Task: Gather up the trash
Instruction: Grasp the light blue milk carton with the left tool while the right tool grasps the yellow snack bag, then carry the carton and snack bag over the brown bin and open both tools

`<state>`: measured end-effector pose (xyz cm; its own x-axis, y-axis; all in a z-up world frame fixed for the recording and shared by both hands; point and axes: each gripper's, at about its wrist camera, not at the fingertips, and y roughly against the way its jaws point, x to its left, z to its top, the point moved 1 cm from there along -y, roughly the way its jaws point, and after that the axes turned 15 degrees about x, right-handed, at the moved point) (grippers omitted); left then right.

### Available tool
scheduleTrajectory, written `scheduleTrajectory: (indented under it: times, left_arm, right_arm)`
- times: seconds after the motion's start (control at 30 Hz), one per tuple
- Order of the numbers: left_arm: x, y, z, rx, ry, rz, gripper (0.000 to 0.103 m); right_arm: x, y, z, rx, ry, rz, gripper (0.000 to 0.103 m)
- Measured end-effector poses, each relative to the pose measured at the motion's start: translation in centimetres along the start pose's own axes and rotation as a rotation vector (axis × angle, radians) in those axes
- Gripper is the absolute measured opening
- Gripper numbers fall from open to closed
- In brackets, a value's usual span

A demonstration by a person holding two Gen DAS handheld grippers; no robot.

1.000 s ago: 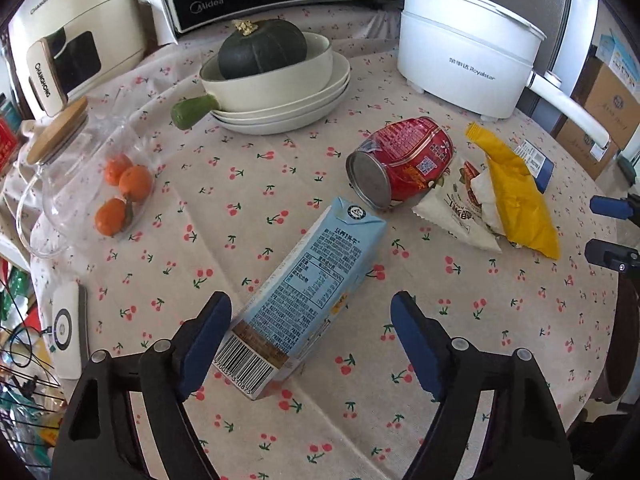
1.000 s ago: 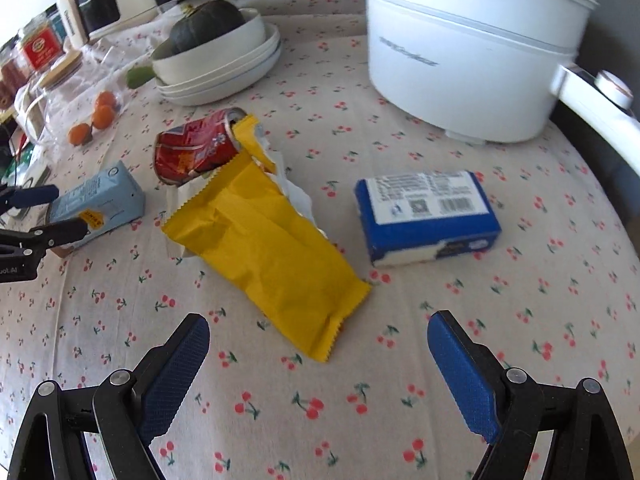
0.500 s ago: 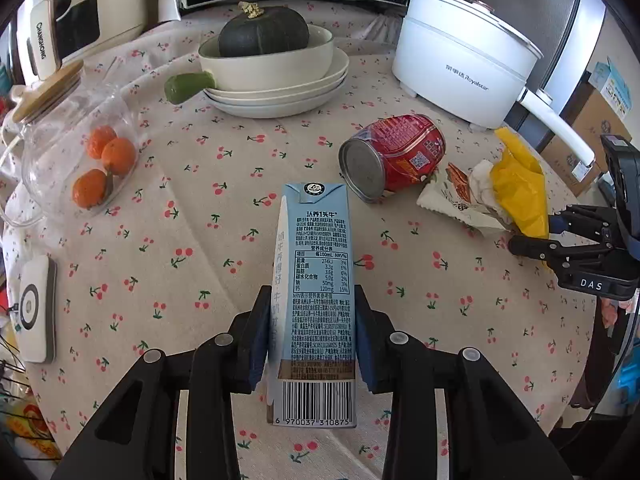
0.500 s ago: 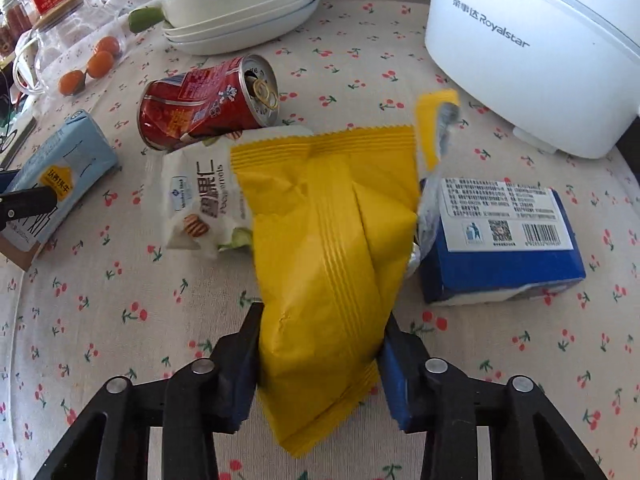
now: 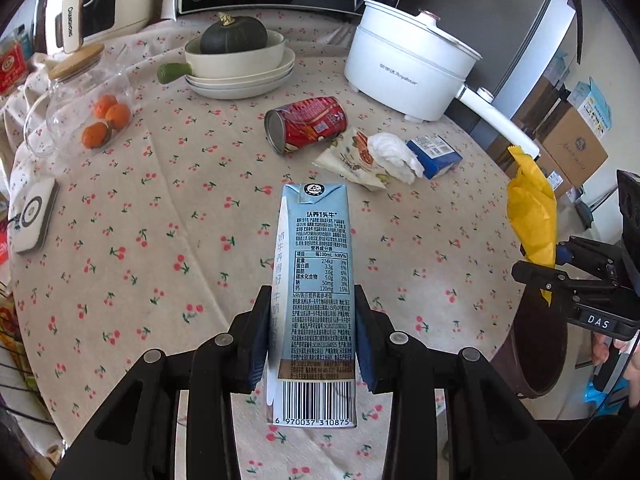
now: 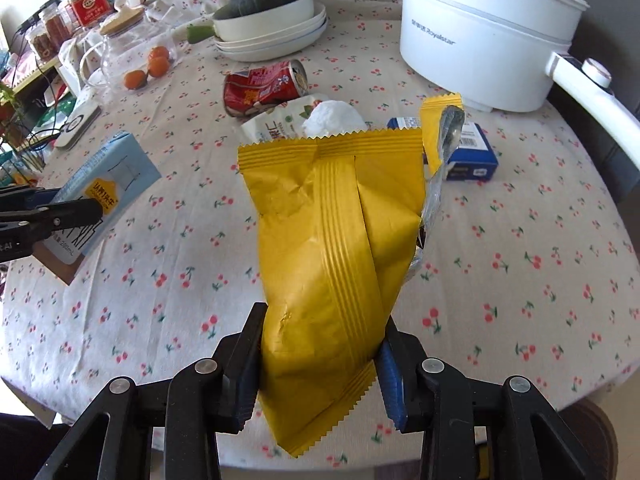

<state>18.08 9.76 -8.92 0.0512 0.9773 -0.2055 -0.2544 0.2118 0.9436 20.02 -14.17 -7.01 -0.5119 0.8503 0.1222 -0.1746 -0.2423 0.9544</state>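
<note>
Milk carton (image 5: 316,280) clamped in your left hand-held gripper (image 5: 312,336), yellow wrapper (image 6: 332,248) pinched in your right hand-held gripper (image 6: 320,356), both above the counter (image 5: 160,220). Left lying there: one red can (image 5: 308,122), one snack bag (image 5: 352,156), one tissue wad (image 5: 394,152), one blue box (image 5: 434,152). Three oranges (image 5: 106,120) in jar.

Around the red can (image 5: 306,123), the near cloth (image 5: 168,216) lay open for a hand to pass, while a snack packet (image 5: 352,158), crumpled tissue (image 5: 394,156) and blue box (image 5: 434,152) crowded its right and stacked bowls (image 5: 240,76) blocked behind.
</note>
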Motion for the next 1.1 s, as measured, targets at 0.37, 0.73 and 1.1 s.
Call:
scheduleTrajectory:
  times: [0.37, 0.73, 1.1]
  left_arm:
    - [-5.3, 0.7, -5.1, 0.012, -0.034, -0.056, 0.039]
    - [-12.4, -0.4, -5.5, 0.028, -0.146, -0.139, 0.039]
    - [-21.3, -3.5, -6.1, 0.089, -0.32, -0.189, 0.039]
  right_arm:
    - [-1.7, 3.3, -8.0, -0.025, -0.106, 0.042, 0.043]
    - [-7.2, 4.6, -13.7, -0.01, -0.255, 0.033, 0.044]
    - [-12.4, 4.4, -19.4, 0.022, -0.362, 0.027, 0.044]
